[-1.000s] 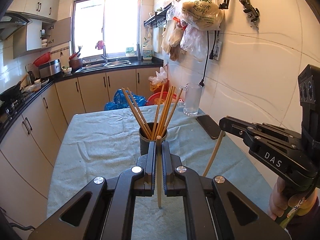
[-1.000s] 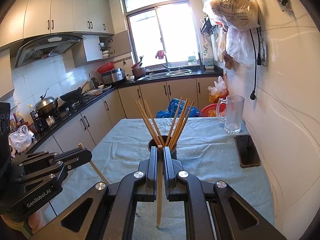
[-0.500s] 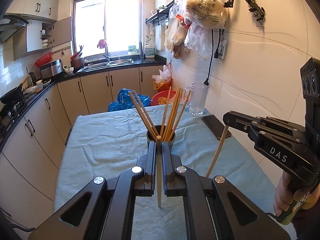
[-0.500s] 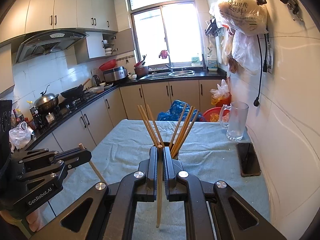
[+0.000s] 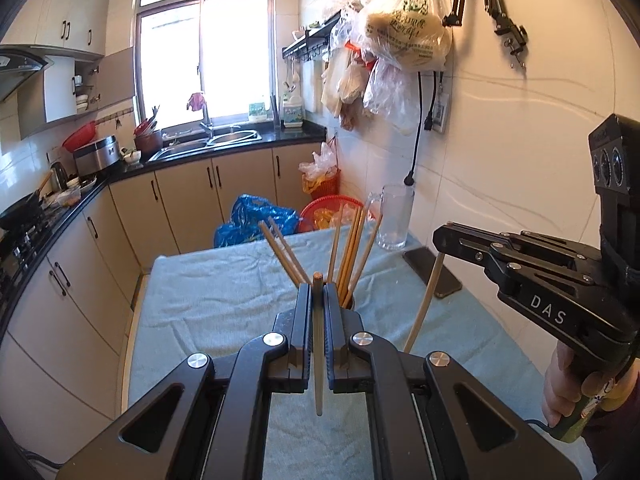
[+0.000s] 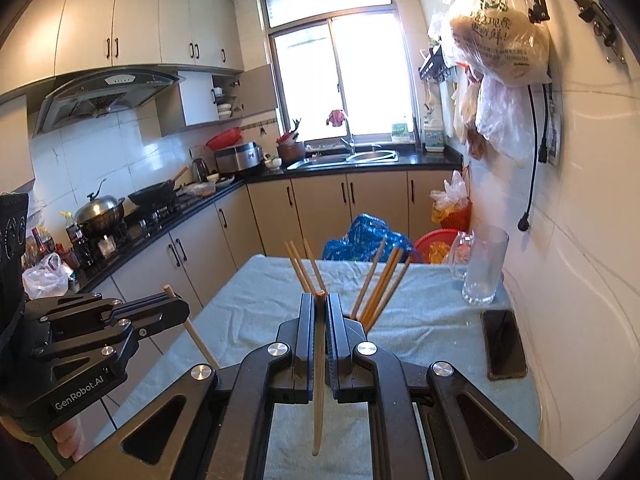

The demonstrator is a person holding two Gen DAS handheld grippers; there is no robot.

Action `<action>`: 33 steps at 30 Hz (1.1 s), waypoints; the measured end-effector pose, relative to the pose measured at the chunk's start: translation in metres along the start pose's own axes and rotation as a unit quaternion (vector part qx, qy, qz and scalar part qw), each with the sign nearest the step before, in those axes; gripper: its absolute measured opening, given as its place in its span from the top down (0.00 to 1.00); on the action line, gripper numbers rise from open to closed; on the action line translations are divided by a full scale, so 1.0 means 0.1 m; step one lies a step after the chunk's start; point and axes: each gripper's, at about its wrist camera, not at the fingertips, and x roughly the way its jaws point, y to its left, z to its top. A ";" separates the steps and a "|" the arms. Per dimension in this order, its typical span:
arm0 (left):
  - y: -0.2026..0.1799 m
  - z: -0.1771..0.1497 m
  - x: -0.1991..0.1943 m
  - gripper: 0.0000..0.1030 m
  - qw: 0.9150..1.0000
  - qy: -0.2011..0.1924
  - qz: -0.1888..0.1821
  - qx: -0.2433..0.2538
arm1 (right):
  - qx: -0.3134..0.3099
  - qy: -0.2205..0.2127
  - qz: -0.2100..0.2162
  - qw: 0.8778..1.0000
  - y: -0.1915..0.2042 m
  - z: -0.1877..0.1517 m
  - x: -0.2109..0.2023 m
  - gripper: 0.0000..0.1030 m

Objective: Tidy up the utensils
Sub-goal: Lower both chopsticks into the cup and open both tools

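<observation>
Slim round wooden chopsticks, pale tan, over a wrinkled teal cloth (image 5: 224, 292). Left gripper (image 5: 317, 292) pinches one chopstick (image 5: 318, 360) upright between black ribbed pads; right gripper (image 6: 320, 300) pinches another chopstick (image 6: 319, 380) likewise. Holder with more chopsticks (image 6: 378, 284) sits just beyond both tips.

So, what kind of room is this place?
A home kitchen, most likely: a sink sits under the window, a range hood hangs over a stove with a wok, and cabinets line the walls.

Bright window (image 5: 204, 56) — beige cabinets (image 6: 320, 208), white-tiled walls (image 5: 520, 140).
</observation>
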 end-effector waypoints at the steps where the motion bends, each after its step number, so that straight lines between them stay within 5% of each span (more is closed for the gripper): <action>1: 0.02 0.05 0.00 0.95 1.000 -0.001 -0.003 -0.001 | 0.000 -0.003 0.001 1.000 0.00 0.05 0.00 0.94; 18: 0.35 0.98 0.23 0.95 0.997 -0.067 0.002 -0.048 | -0.007 -0.036 -0.023 0.999 -0.08 0.89 0.40 0.94; 33: 0.49 0.95 0.98 0.95 0.994 -0.046 -0.021 -0.098 | 0.001 -0.052 -0.055 0.997 -0.21 0.85 0.90 0.94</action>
